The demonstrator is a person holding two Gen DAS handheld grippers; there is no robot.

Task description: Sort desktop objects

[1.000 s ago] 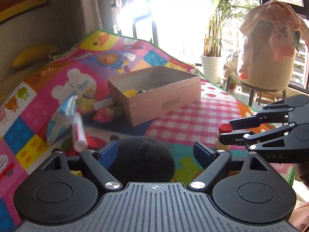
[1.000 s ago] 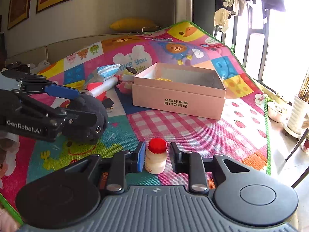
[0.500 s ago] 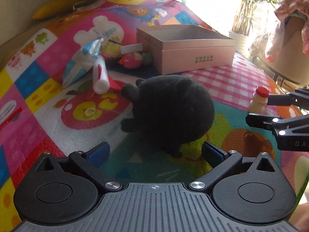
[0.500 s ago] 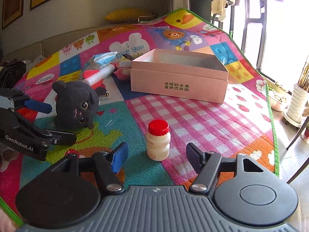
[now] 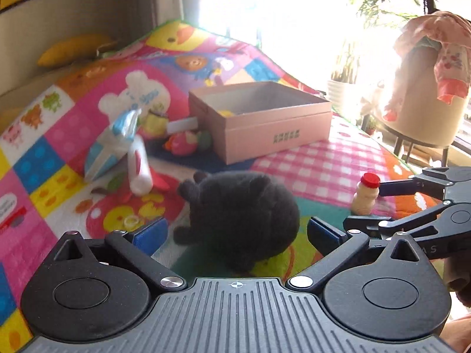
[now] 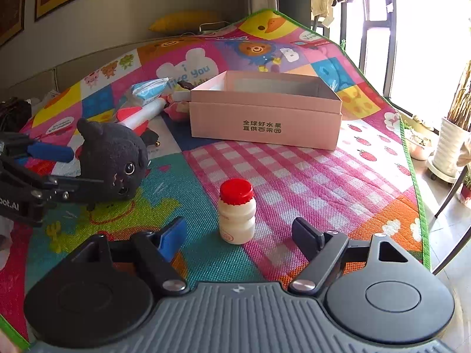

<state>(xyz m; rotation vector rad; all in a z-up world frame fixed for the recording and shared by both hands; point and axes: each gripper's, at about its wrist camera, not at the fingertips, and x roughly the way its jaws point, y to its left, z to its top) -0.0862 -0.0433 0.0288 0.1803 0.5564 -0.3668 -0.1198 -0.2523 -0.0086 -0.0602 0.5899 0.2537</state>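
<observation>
A black plush toy (image 5: pixel 244 214) lies on the colourful play mat (image 5: pixel 323 170), between the wide-open fingers of my left gripper (image 5: pixel 237 232); the pads stand clear of it. A small white bottle with a red cap (image 6: pixel 237 211) stands upright on the mat. It is between the fingers of my right gripper (image 6: pixel 240 234), whose jaws are opening without touching it. Behind both sits an open pink box (image 6: pixel 265 126) with something yellow inside. The right wrist view shows the left gripper (image 6: pixel 67 167) beside the plush (image 6: pixel 114 158). In the left wrist view the right gripper (image 5: pixel 379 204) frames the bottle (image 5: pixel 365 195).
Left of the box (image 5: pixel 265 129) lie a blue-white packet (image 5: pixel 112 144), a white tube (image 5: pixel 139 167) and a pink toy (image 5: pixel 181 144). The mat's green edge (image 6: pixel 412 161) drops to the floor on the right. A plant pot (image 6: pixel 450 147) and a clothes-draped chair (image 5: pixel 426 88) stand there.
My right gripper let go of the bottle and its jaws spread apart. My left gripper opened off the plush and drew back a little; the plush now rests on the mat.
</observation>
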